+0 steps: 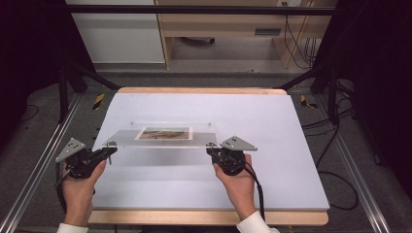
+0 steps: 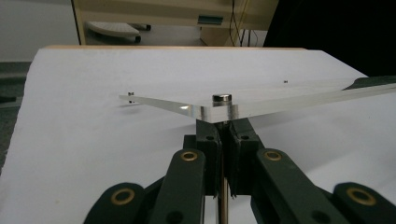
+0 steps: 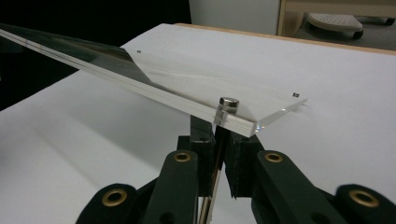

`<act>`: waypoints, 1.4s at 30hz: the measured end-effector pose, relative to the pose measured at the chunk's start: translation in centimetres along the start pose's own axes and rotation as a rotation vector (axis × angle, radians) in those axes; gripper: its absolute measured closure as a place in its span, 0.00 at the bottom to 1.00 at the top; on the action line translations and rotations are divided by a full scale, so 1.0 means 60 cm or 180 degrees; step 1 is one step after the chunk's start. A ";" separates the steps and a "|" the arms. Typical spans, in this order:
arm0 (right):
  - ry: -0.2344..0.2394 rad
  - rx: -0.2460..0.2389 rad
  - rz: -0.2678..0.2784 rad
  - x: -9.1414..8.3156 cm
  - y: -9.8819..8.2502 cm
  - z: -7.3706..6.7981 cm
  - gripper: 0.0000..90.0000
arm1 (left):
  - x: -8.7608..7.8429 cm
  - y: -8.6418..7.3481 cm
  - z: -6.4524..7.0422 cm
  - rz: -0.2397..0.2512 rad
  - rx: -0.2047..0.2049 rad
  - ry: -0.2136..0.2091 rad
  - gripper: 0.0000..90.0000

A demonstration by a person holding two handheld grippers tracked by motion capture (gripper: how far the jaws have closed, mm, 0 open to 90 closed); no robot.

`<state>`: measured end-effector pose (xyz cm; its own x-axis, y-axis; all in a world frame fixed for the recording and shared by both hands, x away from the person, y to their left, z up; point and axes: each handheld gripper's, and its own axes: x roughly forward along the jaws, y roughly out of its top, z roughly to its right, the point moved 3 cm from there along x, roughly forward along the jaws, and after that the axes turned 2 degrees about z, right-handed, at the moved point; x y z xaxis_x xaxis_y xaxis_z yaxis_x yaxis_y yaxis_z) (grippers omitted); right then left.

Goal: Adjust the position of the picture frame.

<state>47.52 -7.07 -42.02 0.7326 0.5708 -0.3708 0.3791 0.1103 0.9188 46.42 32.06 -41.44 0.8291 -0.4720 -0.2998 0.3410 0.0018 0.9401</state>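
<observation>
Nearest to me are the person's two hands at the near edge of the table [image 1: 301, 145], each wrapped round a gripper. The left gripper [image 1: 111, 150] and the right gripper [image 1: 211, 149] sit at the two near corners of a clear plastic frame [image 1: 160, 140], one at each end of its front edge.

In the left gripper view the jaws are drawn together on a thin leg beneath the corner, straight under a small metal stud [image 2: 222, 98] on top of the sheet. The right gripper view shows the same: jaws pressed in on a leg below its own stud [image 3: 228, 102]. Holding by the legs looks deliberate, I'd say, since it keeps the jaws off the clear faces and lets both ends rise evenly.

The frame hangs tilted above the white sheet covering the table, the near edge raised and the far edge low, whether touching the table I cannot tell. A picture [image 1: 163, 133] lies sandwiched in its middle.

Beyond the table, pale wooden furniture [image 1: 228, 24] stands on the floor.
</observation>
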 end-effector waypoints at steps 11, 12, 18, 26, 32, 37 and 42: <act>-0.0106 0.0022 0.0097 -0.055 0.021 0.053 0.91 | 0.031 0.043 0.071 0.0144 0.0086 -0.0154 0.93; -0.0124 0.0038 0.0111 -0.060 0.021 0.061 0.91 | 0.038 0.046 0.078 0.0151 0.0096 -0.0175 0.93; -0.0216 0.0090 0.0148 -0.080 0.018 0.096 0.91 | 0.067 0.059 0.110 0.0187 0.0127 -0.0261 0.93; -0.0322 0.0153 0.0175 -0.110 0.016 0.142 0.91 | 0.111 0.062 0.141 0.0174 0.0117 -0.0385 0.93; -0.0388 0.0180 0.0164 -0.116 0.012 0.166 0.91 | 0.137 0.060 0.153 0.0150 0.0133 -0.0414 0.93; -0.0397 0.0203 0.0134 -0.113 0.009 0.178 0.91 | 0.146 0.058 0.155 0.0137 0.0133 -0.0411 0.93; -0.0380 0.0212 0.0083 -0.104 0.007 0.185 0.91 | 0.152 0.057 0.152 0.0141 0.0141 -0.0388 0.93</act>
<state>49.39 -19.61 -40.80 0.8033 0.4713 -0.3641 0.3929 0.0401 0.9187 51.12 19.74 -39.51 0.7819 -0.5760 -0.2383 0.2830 -0.0127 0.9591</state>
